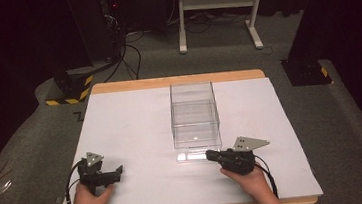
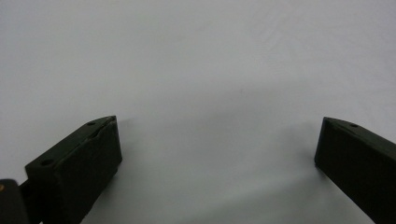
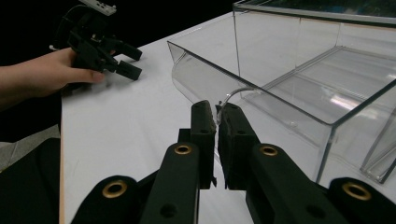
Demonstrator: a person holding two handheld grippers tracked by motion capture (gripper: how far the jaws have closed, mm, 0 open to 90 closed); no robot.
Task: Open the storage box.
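A clear plastic box (image 1: 194, 112) with a drawer stands mid-table on the white surface (image 1: 131, 132). My right gripper (image 1: 209, 154) reaches the clear lip at the drawer's front (image 1: 188, 155). In the right gripper view its jaws (image 3: 217, 112) are shut on that curved clear handle (image 3: 198, 79), with the drawer (image 3: 299, 93) drawn out toward me. My left gripper (image 1: 118, 172) rests near the front left of the table, apart from the box. In the left gripper view it (image 2: 215, 135) stands wide open over bare white tabletop, with nothing between the fingers. The same left gripper (image 3: 127, 60) appears far off in the right gripper view.
The table has a wooden edge (image 1: 177, 81) at the back. Beyond it lie grey carpet, cables (image 1: 129, 56), a white stand's legs (image 1: 220, 8) and black bases with yellow-black tape (image 1: 70, 90). White tabletop spreads to the left of the box.
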